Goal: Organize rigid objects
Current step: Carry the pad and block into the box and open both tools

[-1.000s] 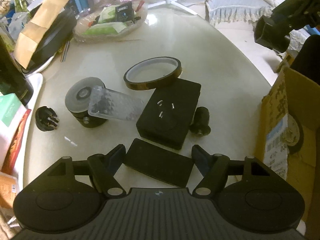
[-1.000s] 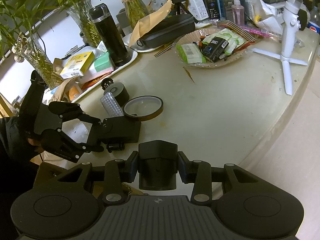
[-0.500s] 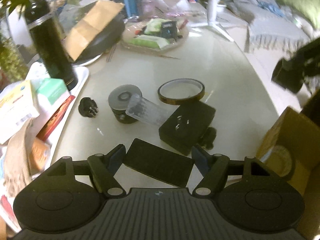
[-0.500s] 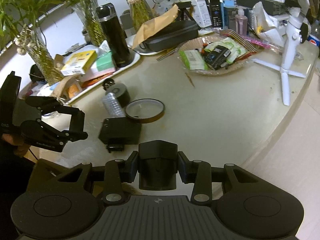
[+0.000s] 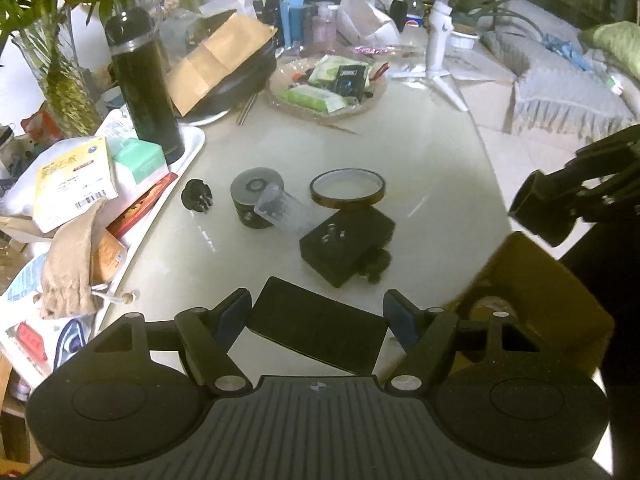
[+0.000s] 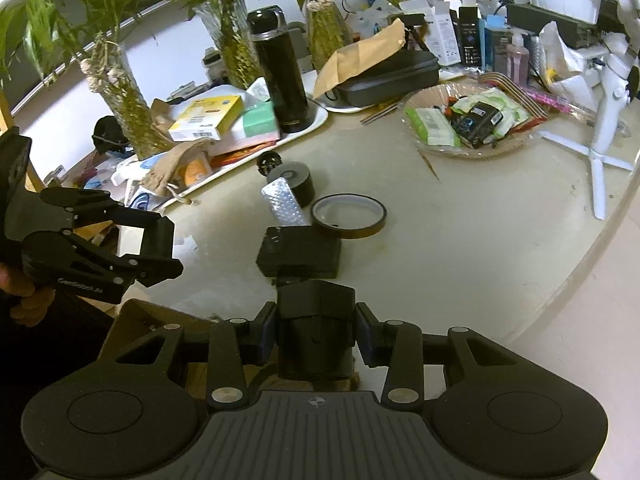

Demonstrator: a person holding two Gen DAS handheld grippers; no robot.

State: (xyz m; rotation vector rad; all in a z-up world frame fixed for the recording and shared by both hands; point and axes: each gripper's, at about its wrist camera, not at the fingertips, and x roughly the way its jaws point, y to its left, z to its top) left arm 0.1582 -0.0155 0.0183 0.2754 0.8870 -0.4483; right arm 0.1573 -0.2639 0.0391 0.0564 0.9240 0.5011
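My left gripper (image 5: pixel 318 316) is shut on a flat black slab (image 5: pixel 316 336), held above the near table edge. In the right wrist view, my right gripper (image 6: pixel 316 330) is shut on a chunky black block (image 6: pixel 316 332). It hovers over an open cardboard box (image 5: pixel 540 292) at the table's edge. On the table lie a black power adapter (image 5: pixel 346 244), an amber tape ring (image 5: pixel 347 190), a dark tape roll (image 5: pixel 256 196) with a clear textured plastic piece (image 5: pixel 286 214) leaning on it, a small black plug (image 5: pixel 197 196) and a small black cylinder (image 5: pixel 376 268).
A white tray (image 5: pixel 192 148) at the left carries boxes and a tall black flask (image 5: pixel 146 88). Behind stand glass vases with plants (image 6: pixel 236 48), a black case under a brown envelope (image 5: pixel 224 60), a glass dish of packets (image 5: pixel 328 92) and a white tripod (image 5: pixel 438 48).
My left gripper has risen and drawn back with the black slab, rolling as it went, so the table objects look smaller. The right gripper has shifted sideways with its block.
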